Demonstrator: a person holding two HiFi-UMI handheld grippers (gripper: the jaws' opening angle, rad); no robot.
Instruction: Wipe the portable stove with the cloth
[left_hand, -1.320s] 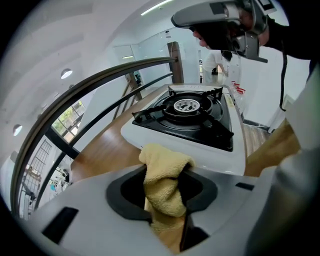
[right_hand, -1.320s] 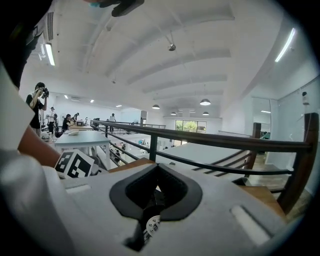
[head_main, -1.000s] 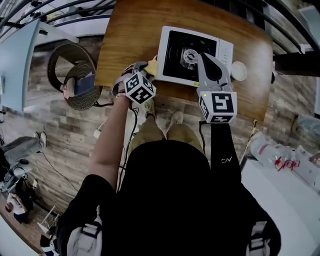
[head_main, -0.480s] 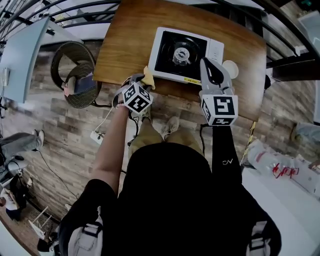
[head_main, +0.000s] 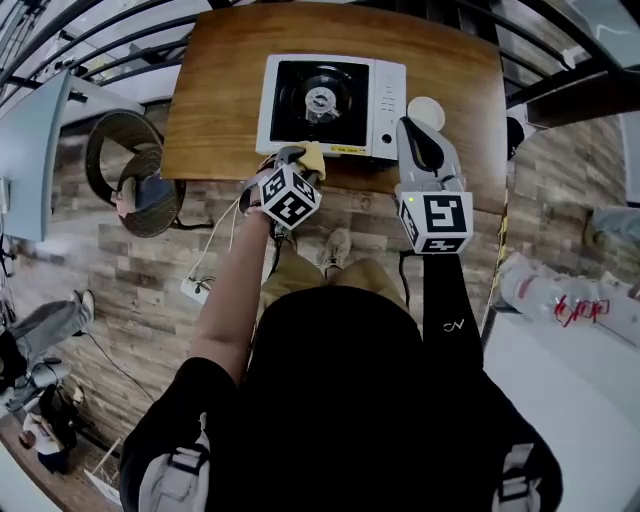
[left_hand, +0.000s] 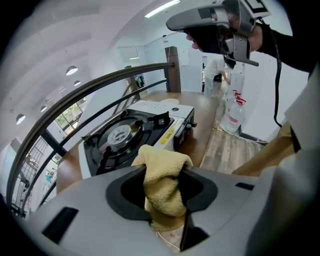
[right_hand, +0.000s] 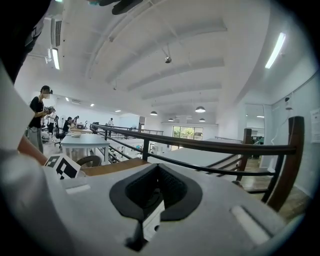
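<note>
Left gripper (head_main: 293, 158) clamps a bunched yellow cloth (left_hand: 161, 185) between its jaws at the wooden counter's (head_main: 215, 120) near edge, just beside the white portable stove (head_main: 333, 105), at its 6 o'clock. Right gripper (head_main: 411, 128), jaws pressed together and empty, is at the stove's 4 o'clock corner.

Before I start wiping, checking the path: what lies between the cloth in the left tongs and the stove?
Nothing; the left gripper view shows the cloth straight before the stove, no object between.
</note>
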